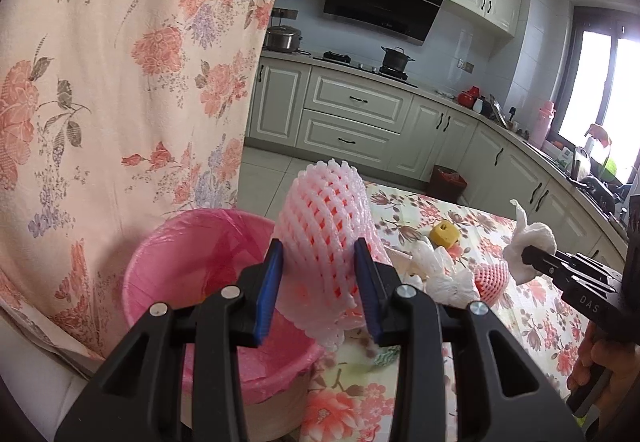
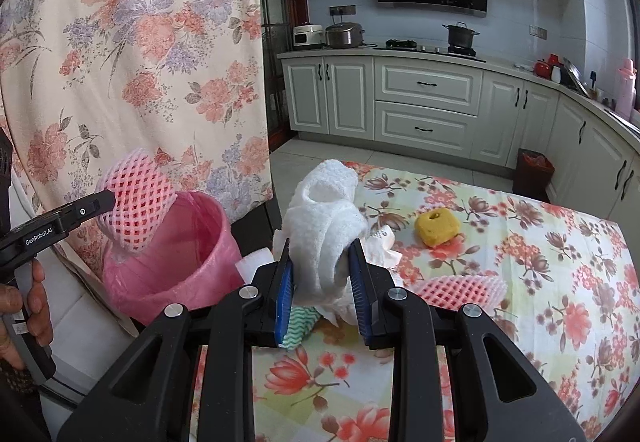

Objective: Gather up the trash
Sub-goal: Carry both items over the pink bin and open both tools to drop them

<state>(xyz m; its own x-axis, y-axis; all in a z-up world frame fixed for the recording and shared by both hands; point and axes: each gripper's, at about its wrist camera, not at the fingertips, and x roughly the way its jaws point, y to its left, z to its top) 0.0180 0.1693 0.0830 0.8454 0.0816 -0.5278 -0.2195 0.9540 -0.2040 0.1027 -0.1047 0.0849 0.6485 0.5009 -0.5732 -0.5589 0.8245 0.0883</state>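
The pink foam net point(image 1: 320, 242) sits pinched between the pads of my left tongs point(image 1: 320, 294), held up in the air just right of the pink-lined bin point(image 1: 192, 266), at the near left corner of the table. It looks feather-light and springy. The jaws have closed in on its lower half and the mesh bulges above them, so I judge it will squash rather than slip, and may cling to the pads when I let go. My right tongs point(image 2: 322, 282) are likewise closed on a white foam wrap point(image 2: 324, 226), soft and crumpled, gripped low with a loop standing up free.

Still lying on the flowered tablecloth point(image 2: 540, 282) are another pink net point(image 2: 460, 288) just right of my right tongs, crumpled white paper point(image 2: 384, 242) beyond it, a green wavy cloth point(image 2: 300, 326) under the jaws, and a yellow sponge-like block point(image 2: 436, 228) farther out. The block looks firmer and should take a grip across its sides.

The bin mouth is wide and open, with the flowered curtain point(image 1: 120, 82) hanging close behind it on the left. I judge there is clear room to carry both pieces over the rim, one after the other, keeping clear of the curtain and the table's near edge.
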